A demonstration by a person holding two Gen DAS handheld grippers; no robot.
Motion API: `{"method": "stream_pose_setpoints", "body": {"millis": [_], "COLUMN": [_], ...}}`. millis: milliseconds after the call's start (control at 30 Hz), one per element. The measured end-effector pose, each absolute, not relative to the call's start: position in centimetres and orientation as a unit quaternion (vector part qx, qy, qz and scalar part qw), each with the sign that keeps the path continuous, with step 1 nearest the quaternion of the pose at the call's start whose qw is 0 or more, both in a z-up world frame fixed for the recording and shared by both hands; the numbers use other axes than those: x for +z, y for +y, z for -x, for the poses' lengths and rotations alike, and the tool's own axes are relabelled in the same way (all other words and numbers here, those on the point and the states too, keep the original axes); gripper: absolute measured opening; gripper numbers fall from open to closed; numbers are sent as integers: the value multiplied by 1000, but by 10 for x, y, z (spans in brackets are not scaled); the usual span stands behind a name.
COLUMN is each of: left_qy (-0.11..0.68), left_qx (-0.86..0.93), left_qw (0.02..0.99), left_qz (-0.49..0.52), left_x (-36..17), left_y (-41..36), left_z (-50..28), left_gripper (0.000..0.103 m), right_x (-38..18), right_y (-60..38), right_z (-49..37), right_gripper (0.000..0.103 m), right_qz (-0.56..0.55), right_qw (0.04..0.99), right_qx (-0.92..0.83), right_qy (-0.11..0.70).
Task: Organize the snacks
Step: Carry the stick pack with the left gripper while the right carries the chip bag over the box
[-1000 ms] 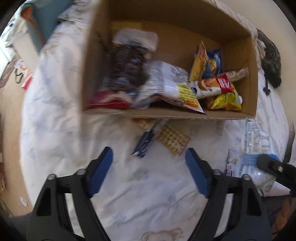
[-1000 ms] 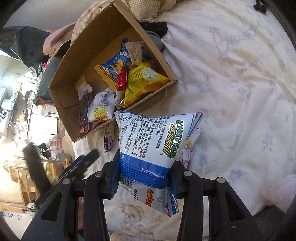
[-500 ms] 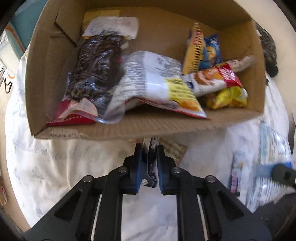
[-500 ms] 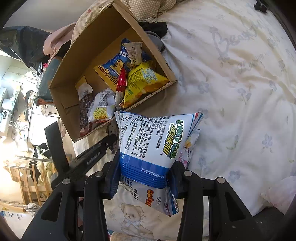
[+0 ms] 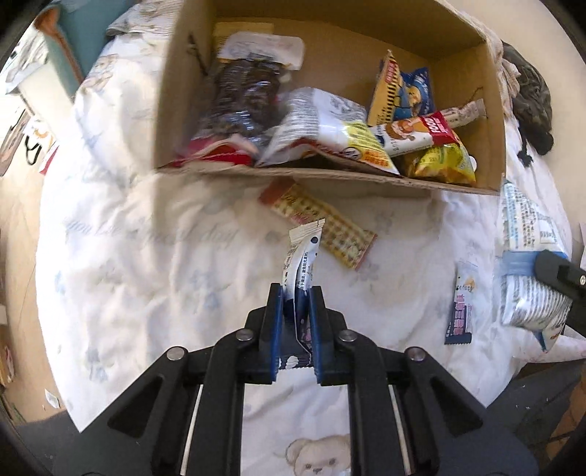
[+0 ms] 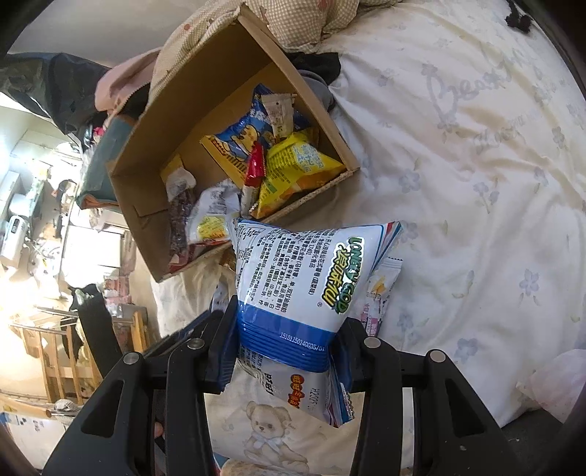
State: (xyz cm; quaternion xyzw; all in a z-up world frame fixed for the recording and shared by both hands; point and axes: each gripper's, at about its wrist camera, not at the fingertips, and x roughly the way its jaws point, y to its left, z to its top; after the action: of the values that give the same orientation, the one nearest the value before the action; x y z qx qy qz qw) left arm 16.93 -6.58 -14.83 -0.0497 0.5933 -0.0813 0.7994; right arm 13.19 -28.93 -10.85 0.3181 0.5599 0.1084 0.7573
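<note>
A cardboard box (image 5: 494, 121) (image 6: 146, 219) lies on the bed, holding several snack packets. My left gripper (image 5: 296, 293) is shut on a small white and blue snack packet (image 5: 302, 260) and holds it upright above the sheet, short of the box. My right gripper (image 6: 289, 337) is shut on a big white and blue chip bag (image 6: 311, 278), which also shows in the left wrist view (image 5: 527, 234) at the right. A yellow checked packet (image 5: 322, 223) lies on the sheet before the box. A small packet (image 5: 462, 304) (image 6: 379, 293) lies beside the chip bag.
The bed has a white flowered sheet (image 5: 146, 256) (image 6: 476, 164). Dark clothing (image 5: 527, 99) lies right of the box; clothes and a checked cushion (image 6: 293, 22) lie behind it. The room floor and furniture (image 6: 44, 256) are beyond the bed's left edge.
My left gripper closed on the small white and blue packet near the box front, then drew back and lifted it clear. The right gripper and its chip bag stayed put.
</note>
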Motion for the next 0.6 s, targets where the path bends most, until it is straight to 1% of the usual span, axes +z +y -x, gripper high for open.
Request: {"method": "stream_pose_setpoints", "body": {"millis": [400, 600], "left_qy": [572, 548], "left_qx": [-47, -41], "left_qw": [817, 833], "left_qz": [60, 56], "left_x": [-117, -106], "left_y": [-24, -27], "left_z": [-136, -125], "left_gripper": [11, 11], "right_x": [-106, -103], "right_y": [-292, -290], "right_z": [-127, -122], "right_gripper": [45, 45], "right_qz": [-308, -298], "right_qw": [764, 769], "right_qx": [98, 98], "right_qy": [559, 557]}}
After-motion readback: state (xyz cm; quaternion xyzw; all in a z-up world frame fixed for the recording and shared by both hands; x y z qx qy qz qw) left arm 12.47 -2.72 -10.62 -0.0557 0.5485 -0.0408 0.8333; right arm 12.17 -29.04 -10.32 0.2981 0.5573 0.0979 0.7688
